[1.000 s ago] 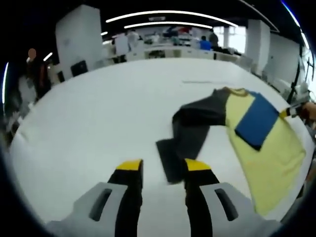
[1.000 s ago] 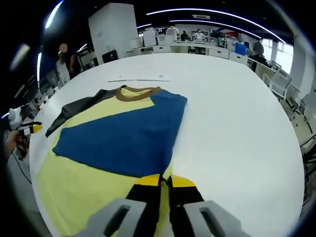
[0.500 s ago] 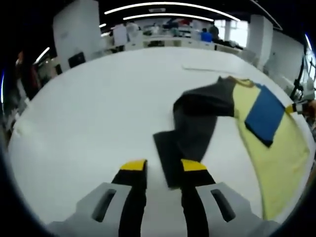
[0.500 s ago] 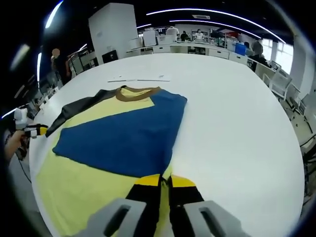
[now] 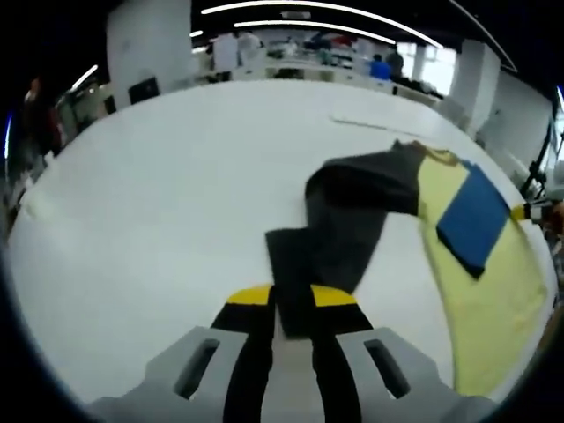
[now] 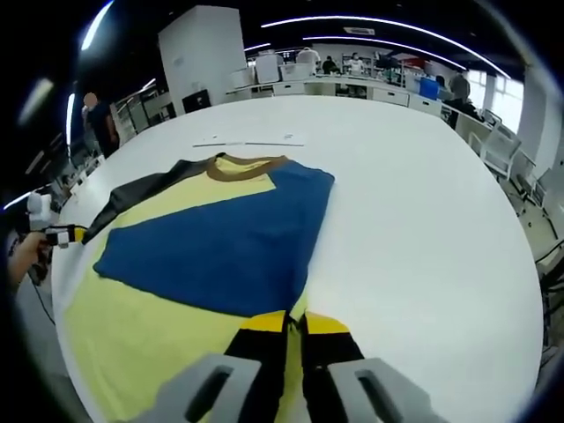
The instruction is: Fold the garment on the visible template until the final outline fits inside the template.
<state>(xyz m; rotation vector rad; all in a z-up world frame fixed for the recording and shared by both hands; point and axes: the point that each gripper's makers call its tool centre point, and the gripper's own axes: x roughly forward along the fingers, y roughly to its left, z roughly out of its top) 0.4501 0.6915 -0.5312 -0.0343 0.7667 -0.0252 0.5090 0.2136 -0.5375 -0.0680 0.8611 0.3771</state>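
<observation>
Across the big white table (image 6: 423,220) lies the yellow shirt (image 6: 150,326) with its brown collar (image 6: 242,166), spread flat with a blue sleeve panel (image 6: 220,233) folded over the chest and a dark grey sleeve (image 6: 137,198) trailing off the far shoulder. Seen from the left gripper view, that same dark grey sleeve (image 5: 339,220) runs in a crumpled bend from the yellow body (image 5: 489,291) toward the camera, its cuff end lying flat on the table (image 5: 150,194). The left gripper (image 5: 291,300) has its yellow-tipped jaws a narrow gap apart with the cuff edge between them; whether they pinch it I cannot tell. The right gripper (image 6: 295,324) sits at the shirt's near edge, its jaws drawn almost together on the blue and yellow fabric. Two thin white strips (image 6: 249,141) lie on the table beyond the collar.
</observation>
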